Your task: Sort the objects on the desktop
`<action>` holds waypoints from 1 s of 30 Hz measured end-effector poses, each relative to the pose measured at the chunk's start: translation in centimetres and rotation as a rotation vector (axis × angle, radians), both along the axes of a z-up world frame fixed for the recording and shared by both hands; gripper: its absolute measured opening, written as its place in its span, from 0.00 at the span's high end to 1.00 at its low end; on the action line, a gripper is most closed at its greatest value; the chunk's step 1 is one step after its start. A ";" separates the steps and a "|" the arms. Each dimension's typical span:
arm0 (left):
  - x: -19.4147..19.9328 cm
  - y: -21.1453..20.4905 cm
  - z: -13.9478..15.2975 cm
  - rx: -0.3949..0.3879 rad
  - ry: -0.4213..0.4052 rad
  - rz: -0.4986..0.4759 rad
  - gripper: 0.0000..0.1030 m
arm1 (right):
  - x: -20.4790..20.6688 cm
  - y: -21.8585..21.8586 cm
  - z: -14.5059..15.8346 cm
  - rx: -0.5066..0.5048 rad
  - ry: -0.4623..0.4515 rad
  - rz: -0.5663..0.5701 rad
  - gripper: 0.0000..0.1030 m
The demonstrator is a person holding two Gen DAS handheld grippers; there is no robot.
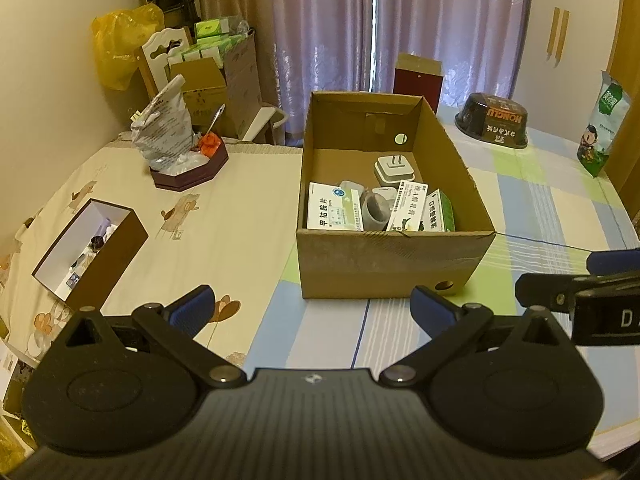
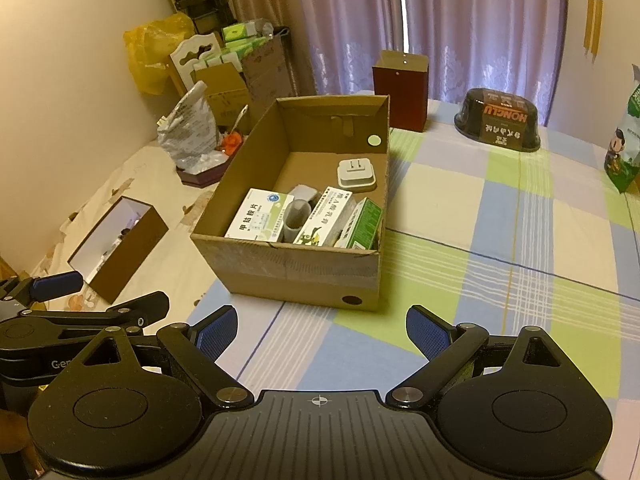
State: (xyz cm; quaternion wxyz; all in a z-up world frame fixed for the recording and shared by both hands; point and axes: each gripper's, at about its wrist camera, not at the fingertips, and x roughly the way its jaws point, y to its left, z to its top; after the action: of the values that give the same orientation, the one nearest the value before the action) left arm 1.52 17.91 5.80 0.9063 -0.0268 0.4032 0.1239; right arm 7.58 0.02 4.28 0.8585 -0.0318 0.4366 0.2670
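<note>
Left wrist view shows our left gripper [image 1: 312,308] and right gripper [image 2: 320,330] spread wide, empty, before the cardboard box [image 1: 394,258] mid-table; its medicine packets [image 1: 334,212] look light, crushable: we'd pinch their edges.

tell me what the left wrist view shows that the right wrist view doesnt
Only the left wrist view shows the left gripper head-on, open and empty, and the full green snack bag at the far right.

Only the right wrist view shows the right gripper head-on, also open and empty.

Both show the cardboard box holding medicine boxes and a white plug adapter, the open brown box to its left, the dark red box behind it, and the upside-down black tub.
</note>
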 end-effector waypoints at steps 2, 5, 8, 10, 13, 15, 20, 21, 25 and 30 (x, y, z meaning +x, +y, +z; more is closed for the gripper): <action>0.1 0.0 -0.1 0.000 0.005 0.000 0.01 | 0.1 0.0 0.0 -0.001 0.001 -0.003 0.09; 0.3 0.1 -0.1 0.004 0.007 -0.004 0.01 | 0.4 0.0 -0.1 -0.003 0.002 -0.005 0.09; 0.7 0.1 -0.4 0.006 0.012 -0.005 0.01 | 0.7 0.1 -0.3 -0.004 0.006 -0.009 0.09; 0.9 0.2 -0.6 0.007 0.016 -0.005 0.01 | 0.9 0.1 -0.4 -0.006 0.009 -0.012 0.09; 1.3 0.3 -1.0 0.007 0.023 -0.007 0.01 | 1.2 0.2 -0.7 -0.009 0.014 -0.014 0.09; 1.5 0.4 -1.2 0.007 0.027 -0.009 0.01 | 1.5 0.2 -1.0 -0.010 0.020 -0.016 0.09; 2.0 0.5 -1.7 0.001 0.033 -0.010 0.01 | 2.0 0.2 -1.7 -0.015 0.033 -0.020 0.09; 2.1 0.5 -1.8 0.001 0.034 -0.010 0.01 | 2.1 0.2 -1.8 -0.016 0.036 -0.020 0.09; 2.4 0.5 -2.0 0.003 0.038 -0.013 0.01 | 2.4 0.3 -2.2 -0.018 0.044 -0.022 0.09; 2.8 0.4 -2.4 0.002 0.043 -0.014 0.01 | 3.0 0.3 -2.5 -0.019 0.050 -0.025 0.09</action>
State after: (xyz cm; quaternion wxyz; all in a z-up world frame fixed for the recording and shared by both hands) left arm 4.30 18.35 3.43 0.8983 -0.0201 0.4227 0.1185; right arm 10.57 0.31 1.79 0.8503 -0.0278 0.4609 0.2526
